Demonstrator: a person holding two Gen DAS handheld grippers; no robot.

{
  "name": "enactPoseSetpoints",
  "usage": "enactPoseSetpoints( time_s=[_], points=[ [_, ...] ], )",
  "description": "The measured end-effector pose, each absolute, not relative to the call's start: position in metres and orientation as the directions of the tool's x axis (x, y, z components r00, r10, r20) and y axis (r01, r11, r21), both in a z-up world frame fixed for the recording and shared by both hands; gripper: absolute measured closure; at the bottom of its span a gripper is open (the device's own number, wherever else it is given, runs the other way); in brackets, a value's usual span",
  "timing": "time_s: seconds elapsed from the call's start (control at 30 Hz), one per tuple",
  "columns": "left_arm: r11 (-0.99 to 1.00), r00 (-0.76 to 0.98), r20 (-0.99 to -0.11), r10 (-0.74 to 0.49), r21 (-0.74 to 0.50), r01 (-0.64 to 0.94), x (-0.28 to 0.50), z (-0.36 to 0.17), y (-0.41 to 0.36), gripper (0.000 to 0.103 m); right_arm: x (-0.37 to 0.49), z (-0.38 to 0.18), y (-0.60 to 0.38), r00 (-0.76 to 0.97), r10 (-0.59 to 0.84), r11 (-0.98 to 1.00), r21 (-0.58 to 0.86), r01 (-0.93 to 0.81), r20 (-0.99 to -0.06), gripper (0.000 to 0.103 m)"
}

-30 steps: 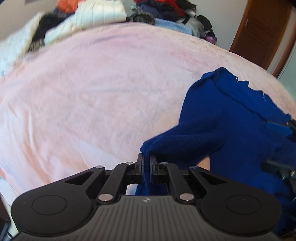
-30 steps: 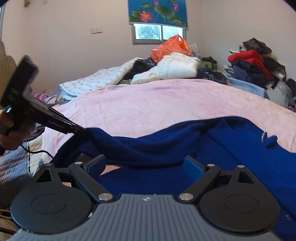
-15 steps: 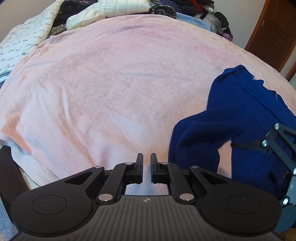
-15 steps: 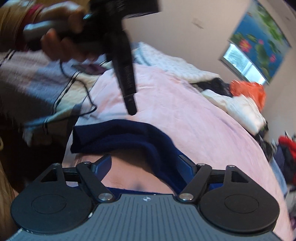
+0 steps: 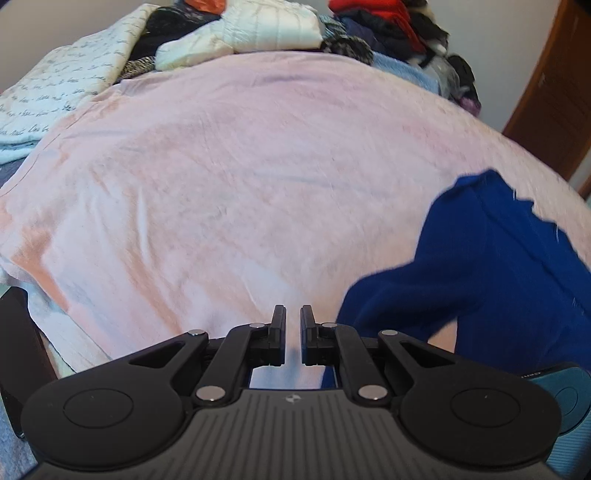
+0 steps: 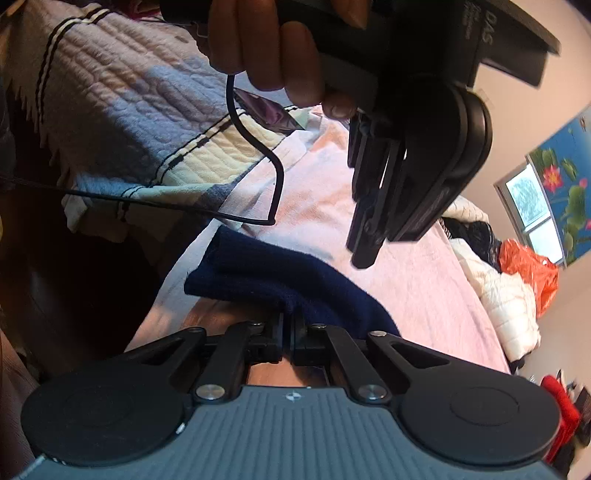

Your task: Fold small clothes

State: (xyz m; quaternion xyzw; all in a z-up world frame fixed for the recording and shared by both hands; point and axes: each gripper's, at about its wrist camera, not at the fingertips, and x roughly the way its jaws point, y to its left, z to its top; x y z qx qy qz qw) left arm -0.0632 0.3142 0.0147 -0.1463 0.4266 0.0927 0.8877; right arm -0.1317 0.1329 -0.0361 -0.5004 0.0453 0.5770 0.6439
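Blue knit fabric, the small garment [image 5: 491, 266], is seen at the right of the left wrist view, spread over a pink blanket [image 5: 229, 177] that fills most of that frame. In the right wrist view the same garment [image 6: 280, 273] is shown as a dark blue fold running across the middle of the frame, with its upper-left end lying free on the blanket [image 6: 417, 280].

The right gripper [image 6: 287, 325] is found at the lower centre of its own view, its jaws brought fully together on an edge of the garment, which is pinched between the pads. The left gripper [image 5: 293, 314] is seen at the lower centre of its view with the jaws drawn narrow, almost shut, and nothing is held between them; only blanket shows in the slim gap. In the right wrist view the left gripper [image 6: 364, 254] is seen from outside, hanging point-down in the upper right above the garment and apart from it, and it is gripped by a hand [image 6: 273, 48] at the top of the frame. A black cable [image 6: 258, 147] is looped down from that hand. A quilted cover [image 6: 122, 110] is seen at the upper left, and a heap of clothes [image 5: 280, 33] is piled along the top of the left wrist view.
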Motion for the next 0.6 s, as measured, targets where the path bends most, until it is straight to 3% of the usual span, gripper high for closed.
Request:
enactPoseSetpoints(
  time_s=[0.17,0.27,0.37,0.47,0.53,0.6],
  points=[
    [0.904,0.659,-0.751,0.027,-0.263,-0.337,-0.048,0.026,0.318,0.096,-0.077,0.005,0.102,0.301,0.779,0.148,-0.305,-0.941,-0.551,0.103],
    [0.891,0.668,-0.743,-0.028,-0.321,-0.320,-0.032,0.028,0.309,0.096,-0.015,0.040,0.062,0.323,0.849,0.363,0.018,-0.931,-0.419,0.103],
    [0.909,0.665,-0.740,-0.100,-0.340,-0.242,-0.016,0.028,0.283,0.096,0.043,0.061,-0.007,0.397,0.888,0.459,0.371,-0.807,-0.234,0.102],
    [0.946,0.654,-0.742,-0.149,-0.299,-0.124,-0.003,0.028,0.245,0.096,0.077,0.057,-0.092,0.544,0.832,0.482,0.620,-0.619,-0.104,0.100],
    [0.964,0.637,-0.750,-0.178,-0.264,-0.041,0.004,0.024,0.218,0.096,0.085,0.042,-0.145,0.637,0.766,0.489,0.725,-0.484,-0.091,0.099],
    [0.971,0.615,-0.761,-0.205,-0.239,0.027,0.012,0.018,0.191,0.096,0.082,0.025,-0.188,0.713,0.684,0.543,0.759,-0.360,-0.152,0.097]
  ],
)
